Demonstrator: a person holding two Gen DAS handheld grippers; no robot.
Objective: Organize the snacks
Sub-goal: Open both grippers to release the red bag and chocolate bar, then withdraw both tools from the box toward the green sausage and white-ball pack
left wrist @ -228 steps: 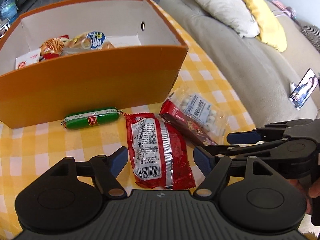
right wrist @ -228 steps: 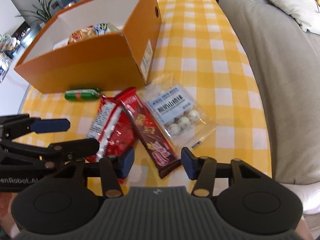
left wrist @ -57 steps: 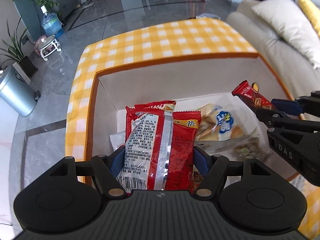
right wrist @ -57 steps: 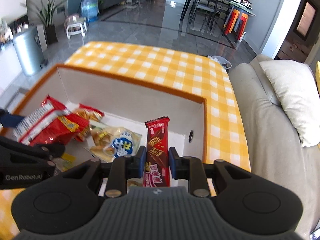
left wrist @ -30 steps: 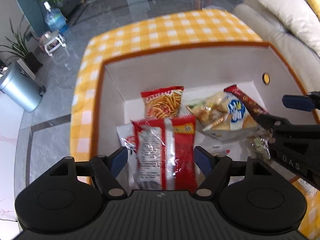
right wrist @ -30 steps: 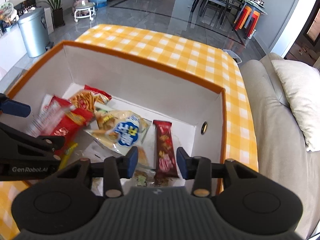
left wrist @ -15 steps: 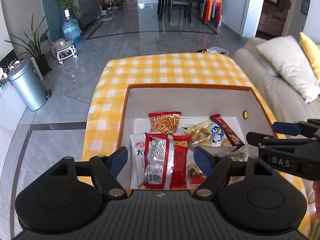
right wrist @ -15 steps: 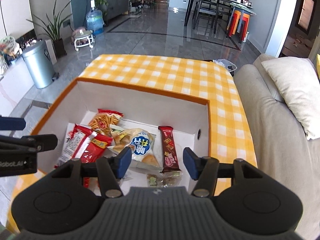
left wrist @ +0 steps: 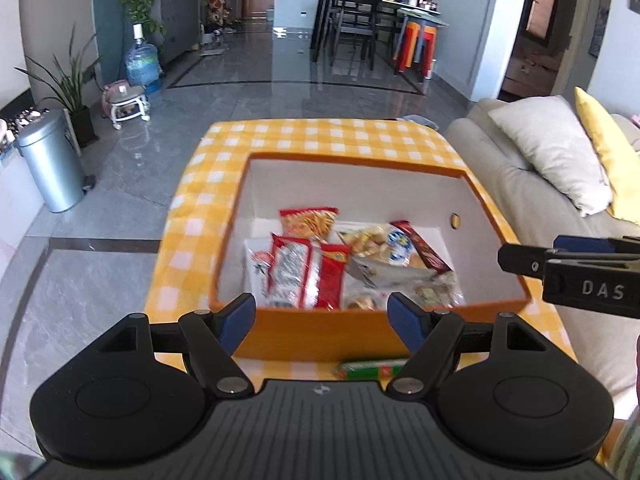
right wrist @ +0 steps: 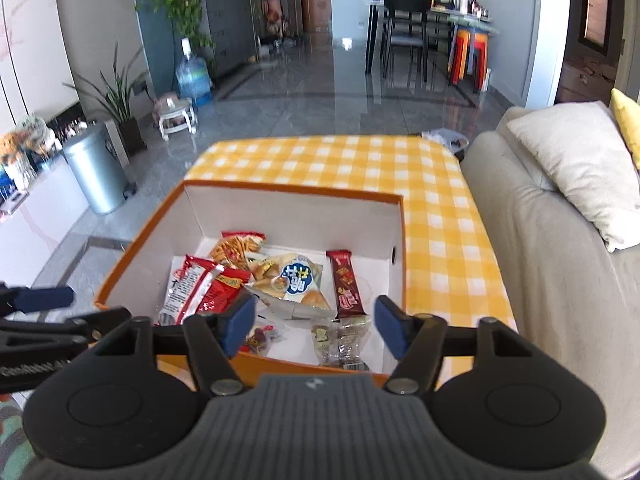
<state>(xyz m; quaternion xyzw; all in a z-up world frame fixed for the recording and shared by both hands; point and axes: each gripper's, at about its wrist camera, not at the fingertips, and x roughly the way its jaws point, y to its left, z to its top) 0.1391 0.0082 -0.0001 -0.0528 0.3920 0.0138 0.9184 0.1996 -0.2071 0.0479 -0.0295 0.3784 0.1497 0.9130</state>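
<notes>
Green foil-wrapped sausage stick (left wrist: pixel 374 369) lying on yellow-and-white checked worktop (left wrist: pixel 320 136), just outside near wall of orange cardboard box (left wrist: pixel 320 334), at 6 o'clock of the box. Probably light, firm along its length, slick wrapper; likely to roll or squirt out if pinched near an end. Best taken across the middle, tongs square to its long axis. Partly hidden behind left tongs' body.

Inside the box: red crinkly foil packet (left wrist: pixel 306 276) at 8 o'clock, dark red chocolate bar (right wrist: pixel 345 284) at 3 o'clock, clear bag of biscuits (right wrist: pixel 290 278) between them. All soft, light.

Left tongs (left wrist: pixel 323 319) spread wide, holding nothing, above near wall. Right tongs (right wrist: pixel 313 326) likewise apart and bare, over the box.
</notes>
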